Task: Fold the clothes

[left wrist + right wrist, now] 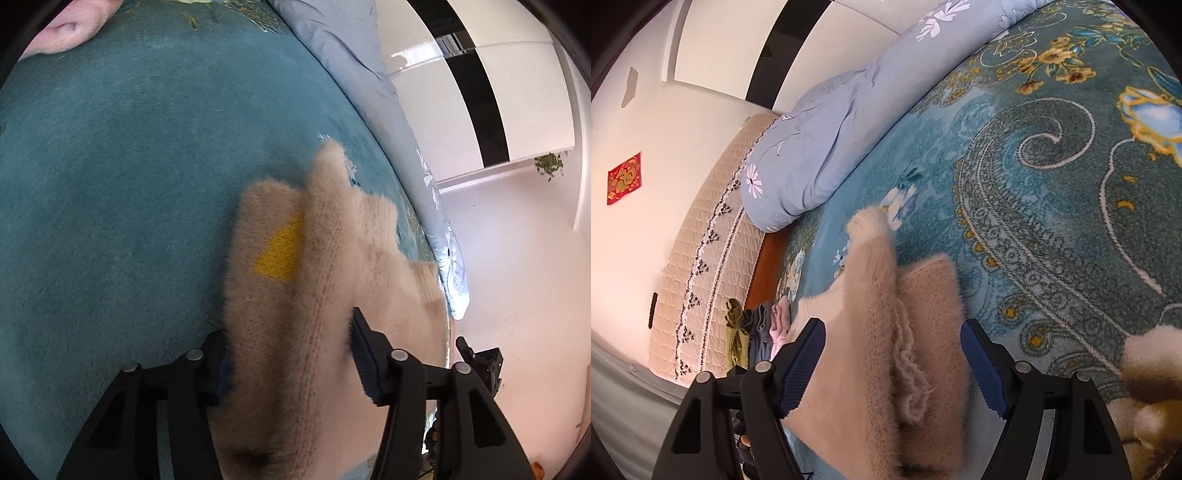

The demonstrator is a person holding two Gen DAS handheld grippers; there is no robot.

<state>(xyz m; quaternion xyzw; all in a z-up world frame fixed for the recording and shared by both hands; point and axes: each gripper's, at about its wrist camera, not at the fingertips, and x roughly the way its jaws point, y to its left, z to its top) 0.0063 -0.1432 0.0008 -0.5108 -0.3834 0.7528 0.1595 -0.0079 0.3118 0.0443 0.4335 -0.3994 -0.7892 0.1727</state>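
Note:
A fuzzy beige knit sweater (325, 266) with a yellow patch (282, 254) lies on the teal blanket (129, 166) near the bed's edge. My left gripper (291, 362) has its jaws apart with the bunched sweater between them. In the right wrist view the same sweater (886, 332) lies folded on the patterned teal blanket (1052, 221). My right gripper (894, 365) also has its jaws wide apart around the sweater, the pads not pressing it.
A blue-grey floral quilt (831, 147) is rolled along the bed's edge, also in the left view (351, 55). A pink garment (74, 26) lies far off. Folded clothes (757, 325) sit by the wooden bed frame. Another beige piece (1152, 369) shows at right.

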